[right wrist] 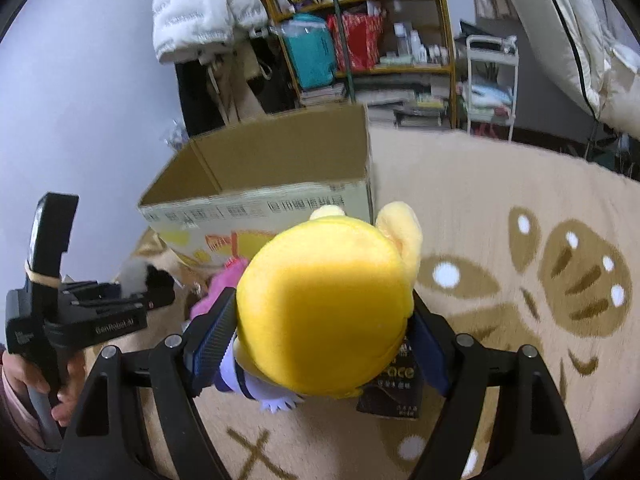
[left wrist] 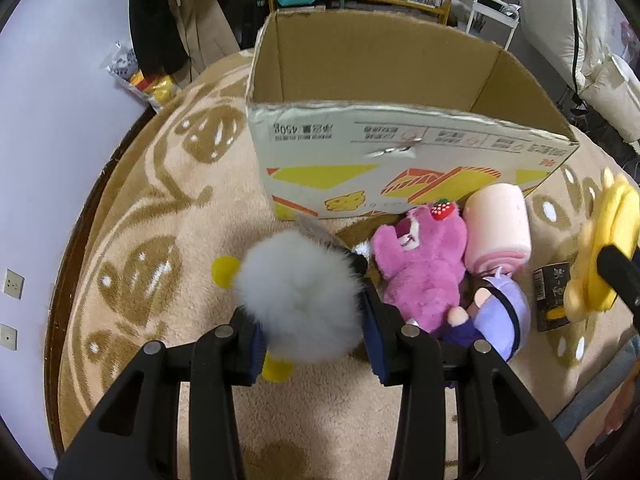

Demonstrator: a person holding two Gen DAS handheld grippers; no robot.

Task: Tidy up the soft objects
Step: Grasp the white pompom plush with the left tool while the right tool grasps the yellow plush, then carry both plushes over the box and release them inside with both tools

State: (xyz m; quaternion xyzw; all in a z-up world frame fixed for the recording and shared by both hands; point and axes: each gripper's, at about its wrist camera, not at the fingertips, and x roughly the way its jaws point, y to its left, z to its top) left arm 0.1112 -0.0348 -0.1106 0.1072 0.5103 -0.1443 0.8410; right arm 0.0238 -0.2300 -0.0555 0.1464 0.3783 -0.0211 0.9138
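Plush toys are mid-transfer: my left gripper [left wrist: 312, 312] has its jaws clamped on a white fluffy toy [left wrist: 300, 292], my right gripper [right wrist: 320, 340] squeezes a yellow plush [right wrist: 324, 312]. Next I carry both over the box [left wrist: 360, 148] rim and release.

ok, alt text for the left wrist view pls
The left gripper is shut on a fluffy white plush above a beige patterned rug. Ahead stands an open cardboard box, with a pink bear plush, a pink roll-shaped plush and a purple doll lying before it.
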